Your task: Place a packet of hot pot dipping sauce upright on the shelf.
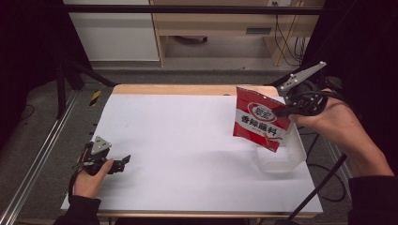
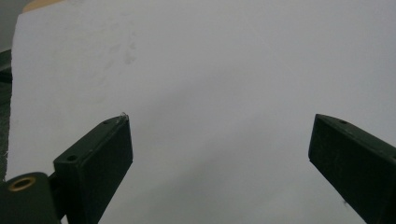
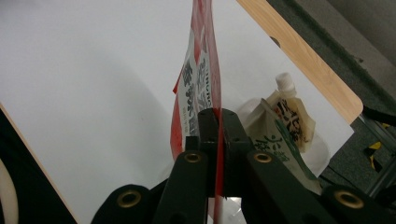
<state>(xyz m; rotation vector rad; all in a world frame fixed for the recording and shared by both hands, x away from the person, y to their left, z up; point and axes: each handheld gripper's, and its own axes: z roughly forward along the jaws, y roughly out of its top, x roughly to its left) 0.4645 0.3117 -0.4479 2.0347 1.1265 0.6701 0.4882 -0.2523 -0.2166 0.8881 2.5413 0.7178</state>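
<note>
Right tongs, at the right of the high view, are clamped on the edge of a red sachet, holding it in the air over a clear plastic tub at the table's right side. Left tongs, low at the left, rest on the white surface with jaws wide apart. Inside the tub, the right gripper view shows a spouted pouch and a green-printed packet. White lettering crosses the sachet's glossy front.

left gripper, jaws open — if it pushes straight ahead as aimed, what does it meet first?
Nothing in line: the left gripper faces bare white table cover. The red packet sits far off; depth unclear, though.
</note>
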